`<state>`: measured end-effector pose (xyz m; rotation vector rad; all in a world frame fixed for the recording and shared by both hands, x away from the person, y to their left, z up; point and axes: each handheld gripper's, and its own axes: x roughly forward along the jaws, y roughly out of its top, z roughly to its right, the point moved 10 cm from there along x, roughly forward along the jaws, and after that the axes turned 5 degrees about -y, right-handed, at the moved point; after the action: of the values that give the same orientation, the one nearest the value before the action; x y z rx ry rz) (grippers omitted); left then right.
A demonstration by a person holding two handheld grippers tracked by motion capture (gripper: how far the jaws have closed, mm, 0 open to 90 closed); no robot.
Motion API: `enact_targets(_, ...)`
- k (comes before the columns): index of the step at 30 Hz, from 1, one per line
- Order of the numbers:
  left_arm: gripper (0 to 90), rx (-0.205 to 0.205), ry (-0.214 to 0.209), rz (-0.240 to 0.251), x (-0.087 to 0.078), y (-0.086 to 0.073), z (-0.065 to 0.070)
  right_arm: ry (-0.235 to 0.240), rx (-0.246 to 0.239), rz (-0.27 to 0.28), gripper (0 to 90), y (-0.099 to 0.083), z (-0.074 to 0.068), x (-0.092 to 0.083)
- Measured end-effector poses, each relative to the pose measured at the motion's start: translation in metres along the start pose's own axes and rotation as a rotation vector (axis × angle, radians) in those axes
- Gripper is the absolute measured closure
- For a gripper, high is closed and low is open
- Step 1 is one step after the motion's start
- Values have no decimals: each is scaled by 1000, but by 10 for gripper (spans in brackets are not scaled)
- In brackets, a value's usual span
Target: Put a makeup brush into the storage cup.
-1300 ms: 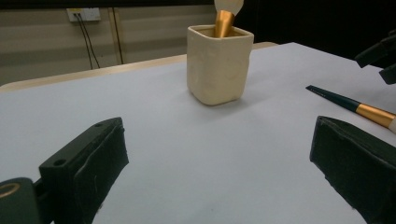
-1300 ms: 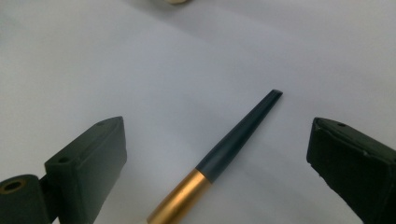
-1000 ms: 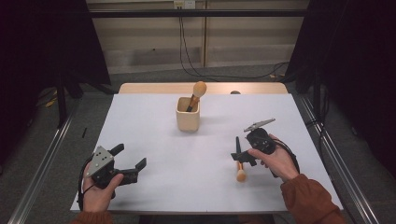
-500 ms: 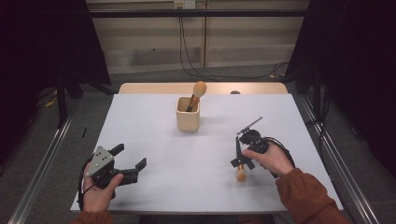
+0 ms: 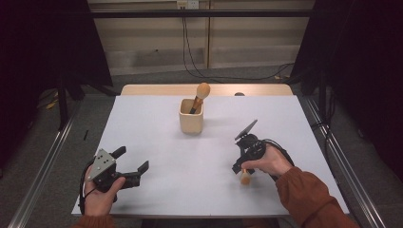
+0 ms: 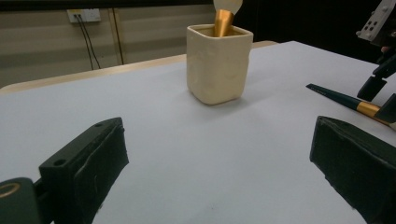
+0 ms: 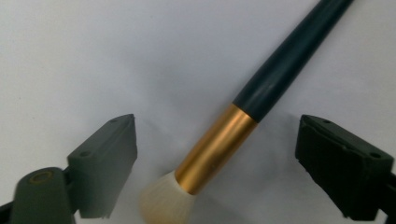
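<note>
A makeup brush (image 7: pixel 219 147) with a dark teal handle, gold ferrule and pale bristles lies flat on the white table (image 5: pixel 157 128). My right gripper (image 7: pixel 217 123) points steeply down at it, open, one jaw on each side of the ferrule. In the high view this right gripper (image 5: pixel 241 166) stands at the right, with the brush's bristles (image 5: pixel 245 178) just below it. My left gripper (image 5: pixel 131 159) rests open and holds nothing near the front left. A cream cup (image 5: pixel 191 122) stands mid-table with a second brush (image 5: pixel 201 92) upright in it.
From the left gripper view, the cup (image 6: pixel 218 63) is straight ahead, and the lying brush (image 6: pixel 348 100) and the other gripper (image 6: pixel 378 84) are at the right. A wooden strip (image 5: pixel 157 89) edges the table's far side. Metal rails run along the floor on both sides.
The right gripper has tipped downward and lowered over the lying brush, so its jaws now straddle the ferrule. The left gripper has stayed put.
</note>
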<state>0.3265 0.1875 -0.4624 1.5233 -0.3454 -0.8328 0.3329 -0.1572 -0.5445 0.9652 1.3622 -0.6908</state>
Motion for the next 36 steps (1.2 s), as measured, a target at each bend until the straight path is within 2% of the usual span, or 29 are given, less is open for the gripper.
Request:
enact_targets(4,35,1,-1,-1,0,0,0,2,4,-20,167,-1,1,4)
enact_targets(5,35,6,1,-2,0,0,0,2,18,-21,213,-1,1,4)
enact_targets(8,35,9,3,-2,0,0,0,-2,16,-24,233,-1,1,5)
enact_targets(12,35,5,3,-2,0,0,0,-29,7,-29,338,-3,2,3)
enact_targets(15,35,9,2,-4,0,0,0,-43,0,-36,383,-4,2,3)
enact_targets(16,35,10,1,-5,0,0,0,-69,-13,-42,439,-5,3,3)
enact_targets(24,35,13,2,-10,0,-1,0,-115,-16,-58,577,-6,3,1)
enact_targets(32,35,12,1,-10,0,-1,0,-109,-41,-70,731,-9,-1,0)
enact_targets(36,35,13,0,-11,0,-1,0,-101,-56,-77,741,-9,-2,0)
